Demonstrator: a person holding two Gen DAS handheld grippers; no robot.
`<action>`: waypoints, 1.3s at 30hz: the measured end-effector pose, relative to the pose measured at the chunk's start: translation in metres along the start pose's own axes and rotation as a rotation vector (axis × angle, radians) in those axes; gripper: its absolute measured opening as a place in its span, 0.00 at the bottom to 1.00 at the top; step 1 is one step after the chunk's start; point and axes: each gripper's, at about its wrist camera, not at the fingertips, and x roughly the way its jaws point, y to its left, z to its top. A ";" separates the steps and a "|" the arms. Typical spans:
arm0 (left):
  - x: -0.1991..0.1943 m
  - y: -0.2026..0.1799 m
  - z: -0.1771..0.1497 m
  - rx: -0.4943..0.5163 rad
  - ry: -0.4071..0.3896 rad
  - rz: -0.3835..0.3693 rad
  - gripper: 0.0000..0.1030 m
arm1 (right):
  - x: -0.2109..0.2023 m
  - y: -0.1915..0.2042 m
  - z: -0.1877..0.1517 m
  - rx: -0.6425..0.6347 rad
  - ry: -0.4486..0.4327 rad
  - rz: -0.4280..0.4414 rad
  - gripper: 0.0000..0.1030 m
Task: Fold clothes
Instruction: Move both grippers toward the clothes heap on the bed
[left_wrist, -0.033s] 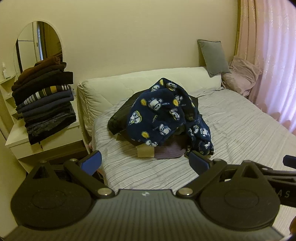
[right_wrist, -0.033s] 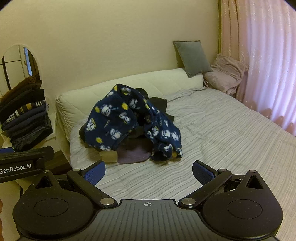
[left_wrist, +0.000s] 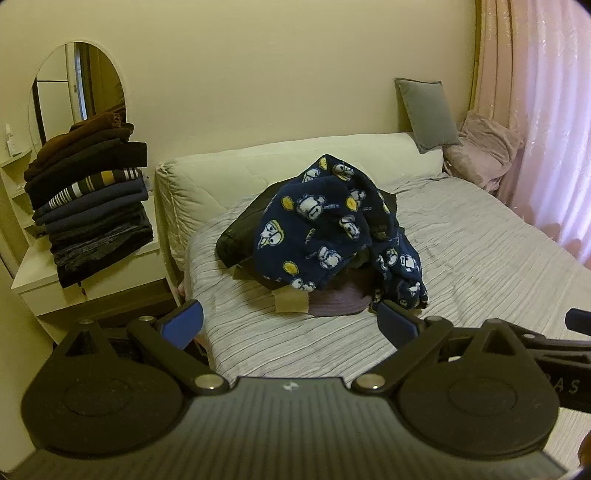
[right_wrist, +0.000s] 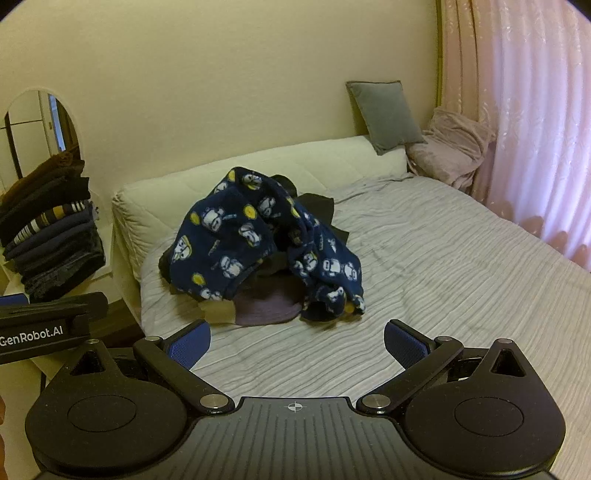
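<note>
Left wrist view: left hand-held gripper (left_wrist: 288, 323) hovering spread, gripping nothing.
Right hand-held gripper (right_wrist: 297, 341): likewise.
Heap of clothes (left_wrist: 325, 236): lying crumpled on bed (left_wrist: 480, 251), awaiting folding.
Folded stack (left_wrist: 88, 199): sitting on nightstand (left_wrist: 33, 284).

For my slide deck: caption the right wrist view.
Open right gripper faces a navy cartoon-print fleece heaped on the striped bed.

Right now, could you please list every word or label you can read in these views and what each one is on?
"GenRobot.AI": white print on the left tool's black body, seen in the right wrist view.
"AS": tail of a faint word on the right tool's body; the rest is cut off.
Nothing else readable.
</note>
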 end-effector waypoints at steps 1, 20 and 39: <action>0.000 -0.001 0.000 -0.001 0.001 0.001 0.97 | 0.000 0.000 0.000 -0.004 -0.001 -0.002 1.00; 0.000 -0.013 -0.006 -0.011 0.023 0.013 0.97 | 0.005 -0.009 -0.002 -0.016 0.000 0.014 1.00; -0.002 -0.011 -0.009 -0.019 0.020 0.036 0.97 | 0.005 -0.014 0.002 -0.022 0.001 0.025 1.00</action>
